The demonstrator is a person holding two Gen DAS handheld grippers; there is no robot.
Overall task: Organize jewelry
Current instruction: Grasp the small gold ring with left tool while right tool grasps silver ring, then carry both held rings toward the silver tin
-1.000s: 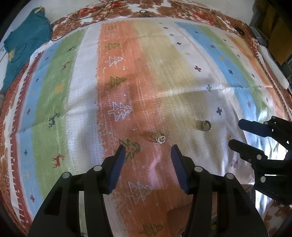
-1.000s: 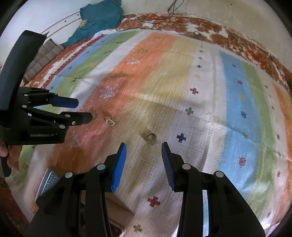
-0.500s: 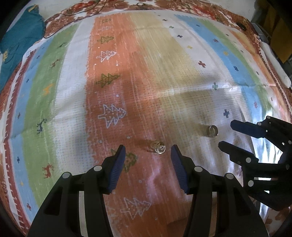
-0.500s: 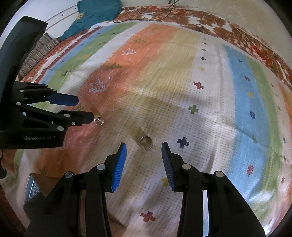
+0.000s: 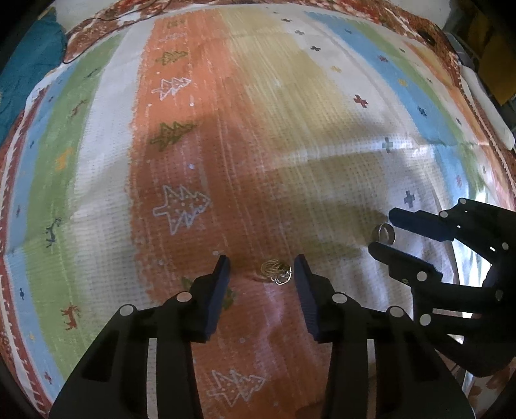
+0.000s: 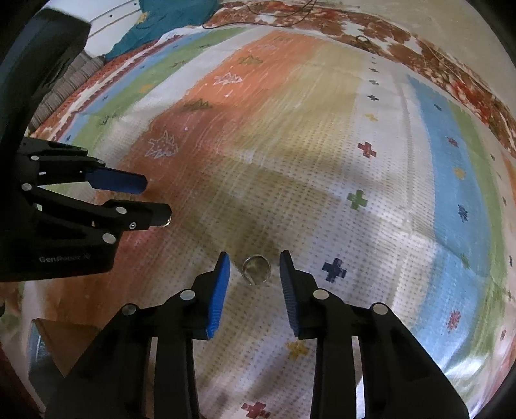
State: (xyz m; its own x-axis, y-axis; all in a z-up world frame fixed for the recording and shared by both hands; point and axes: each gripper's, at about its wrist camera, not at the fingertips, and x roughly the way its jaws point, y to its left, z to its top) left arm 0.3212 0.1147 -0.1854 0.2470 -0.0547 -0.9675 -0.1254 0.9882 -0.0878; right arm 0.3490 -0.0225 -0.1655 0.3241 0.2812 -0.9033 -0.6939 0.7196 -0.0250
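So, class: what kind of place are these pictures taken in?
Most likely a home bedroom: a striped patterned bedspread covers a soft surface, teal clothing lies at its far edge, and a ring sits loose on the cloth.

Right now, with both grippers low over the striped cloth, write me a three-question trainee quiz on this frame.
1. True or false: the left gripper is already clamped on the gold wire piece.
2. What lies between the fingers of the right gripper? A) silver ring B) bracelet C) watch
3. Fill in: both pieces rest on a ____.

Key: 1 false, jaws closing, pads not touching; 2 A; 3 striped cloth.
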